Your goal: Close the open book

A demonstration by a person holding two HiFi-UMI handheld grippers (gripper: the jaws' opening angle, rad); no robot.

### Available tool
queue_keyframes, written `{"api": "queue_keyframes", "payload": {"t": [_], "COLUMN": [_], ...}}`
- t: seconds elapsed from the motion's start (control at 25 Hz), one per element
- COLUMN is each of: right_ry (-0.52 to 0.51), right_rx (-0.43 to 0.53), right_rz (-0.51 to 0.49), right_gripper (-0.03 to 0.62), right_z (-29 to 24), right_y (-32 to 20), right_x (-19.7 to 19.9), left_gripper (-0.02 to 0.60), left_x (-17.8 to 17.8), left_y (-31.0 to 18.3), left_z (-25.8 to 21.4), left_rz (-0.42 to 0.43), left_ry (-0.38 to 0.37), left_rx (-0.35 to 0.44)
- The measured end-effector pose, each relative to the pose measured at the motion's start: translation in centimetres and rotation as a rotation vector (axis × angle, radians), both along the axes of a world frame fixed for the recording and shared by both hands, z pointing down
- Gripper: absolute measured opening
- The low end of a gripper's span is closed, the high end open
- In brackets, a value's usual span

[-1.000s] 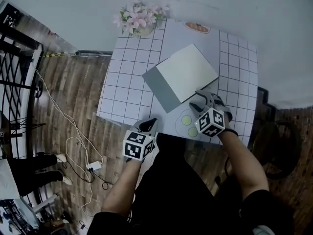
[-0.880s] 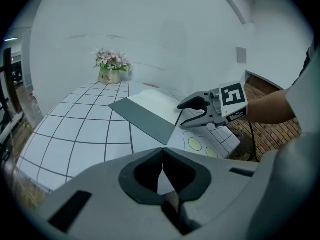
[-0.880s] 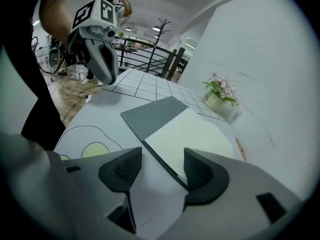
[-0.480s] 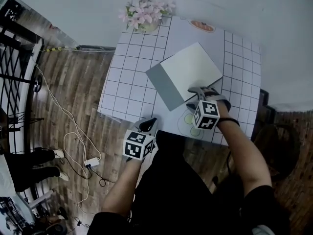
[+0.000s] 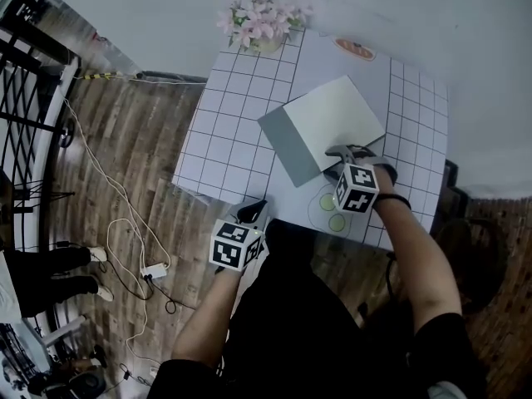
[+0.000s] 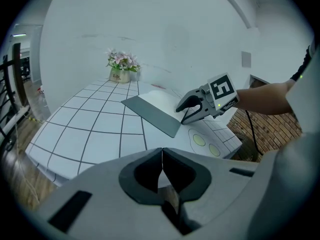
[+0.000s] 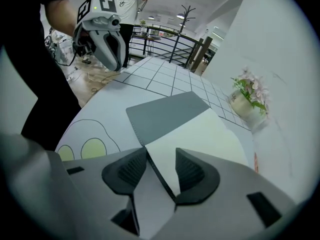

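Observation:
The open book (image 5: 337, 121) lies on the white grid table (image 5: 224, 140), with its grey cover (image 5: 289, 144) flat to the left of the white pages. My right gripper (image 5: 342, 151) points steeply down at the book's near right corner. In the right gripper view its jaws (image 7: 161, 156) stand apart and have just been closing; the book's thin dark edge runs slantwise between them, not pinched. The white page (image 7: 205, 131) and grey cover (image 7: 165, 109) spread beyond. My left gripper (image 5: 253, 211) hangs over the table's near edge, shut and empty (image 6: 161, 160).
A pot of pink flowers (image 5: 262, 22) stands at the table's far edge, with an orange print (image 5: 356, 50) beside it. Two green circles (image 5: 327, 203) are printed near the right gripper. Cables and a power strip (image 5: 154, 270) lie on the wooden floor; a black railing (image 5: 25, 98) stands left.
The right gripper has rolled and shifted down onto the book's near right corner. The left gripper stays at the table's near edge. The book lies as before.

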State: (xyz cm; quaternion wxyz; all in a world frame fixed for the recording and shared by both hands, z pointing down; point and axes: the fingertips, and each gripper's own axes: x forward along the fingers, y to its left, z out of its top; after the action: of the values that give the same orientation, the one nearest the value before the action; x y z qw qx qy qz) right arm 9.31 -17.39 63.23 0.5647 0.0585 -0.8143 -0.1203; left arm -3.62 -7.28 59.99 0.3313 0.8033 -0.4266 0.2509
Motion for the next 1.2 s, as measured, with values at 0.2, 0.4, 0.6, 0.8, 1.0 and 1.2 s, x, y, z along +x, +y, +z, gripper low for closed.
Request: {"api": "queue_keyframes", "payload": {"t": [0.2,0.4,0.6,0.8,1.0,1.2], "right_ry": [-0.010,-0.010,-0.046,-0.087,-0.131,-0.210], "right_rx": [0.069,0.157,0.284,0.373,0.402,0.370], "right_rz": [-0.017,-0.031,0.012,0.101,0.185,0.340], "right_gripper": [0.091,0.060,0.060,0.049,0.051,0.041], "right_z": [-0.2,-0.7,-2.3,-4.2,-5.2,-5.7], "right_y": [0.0,-0.6,-2.3,-4.6,-6.2,-7.3], "right_x": [-0.6,-0.9,-0.8,0.0,0.6,2.3], "left_gripper": [0.009,0.009,0.009,0.009,0.009,0.009], "left_x": [-0.2,-0.7,-1.8,-1.4,-0.3,0.1], "left_y": [0.3,0.1,-1.3,-2.9,-3.9,-4.9], "left_z": [-0.3,-0.3,-0.7,-1.3,-1.4,-1.6], "left_rz": [-0.007,-0.020,-0.058,-0.045,-0.014,0.010], "left_ry": [-0.002,-0.007,-0.003,-0.003,-0.002,-0.007], "left_rx": [0.000,0.001,0.018,0.032,0.030,0.029]}}
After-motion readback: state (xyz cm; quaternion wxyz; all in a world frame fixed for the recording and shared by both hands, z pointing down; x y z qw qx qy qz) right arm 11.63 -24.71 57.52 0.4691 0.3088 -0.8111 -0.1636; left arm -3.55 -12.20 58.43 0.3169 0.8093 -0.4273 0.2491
